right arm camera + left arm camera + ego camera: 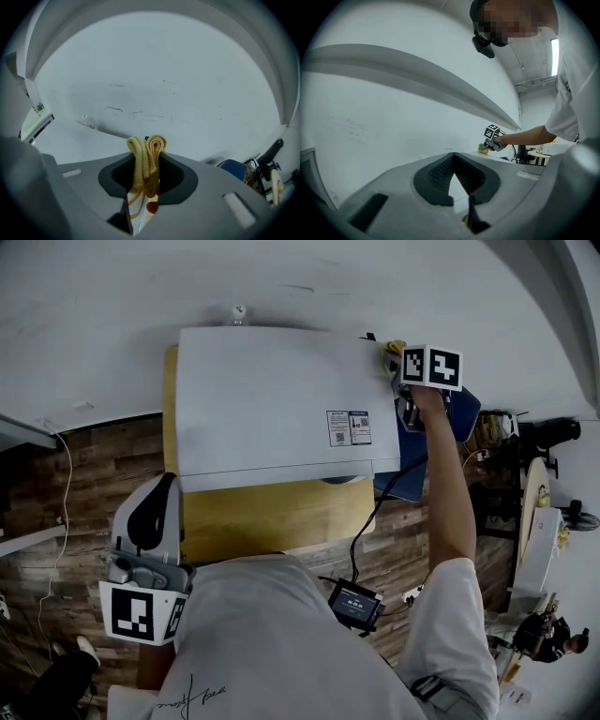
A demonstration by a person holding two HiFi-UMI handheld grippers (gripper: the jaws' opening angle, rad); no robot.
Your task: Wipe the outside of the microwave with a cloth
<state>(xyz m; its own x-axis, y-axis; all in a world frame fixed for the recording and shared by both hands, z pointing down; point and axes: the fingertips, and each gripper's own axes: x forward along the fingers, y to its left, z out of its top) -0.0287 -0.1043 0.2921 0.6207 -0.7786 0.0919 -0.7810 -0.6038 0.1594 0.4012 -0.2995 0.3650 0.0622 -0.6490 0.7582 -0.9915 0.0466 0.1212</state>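
yellow cloth (pixel 146 157) pinched in right gripper (pixel 398 360) jaws at microwave (pixel 272 399) back right top corner, left gripper (pixel 159 498) off microwave's front left, jaws together, empty

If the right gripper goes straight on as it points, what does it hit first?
Probably the white wall behind the microwave, with the cloth in the right gripper touching first; depth is unclear.
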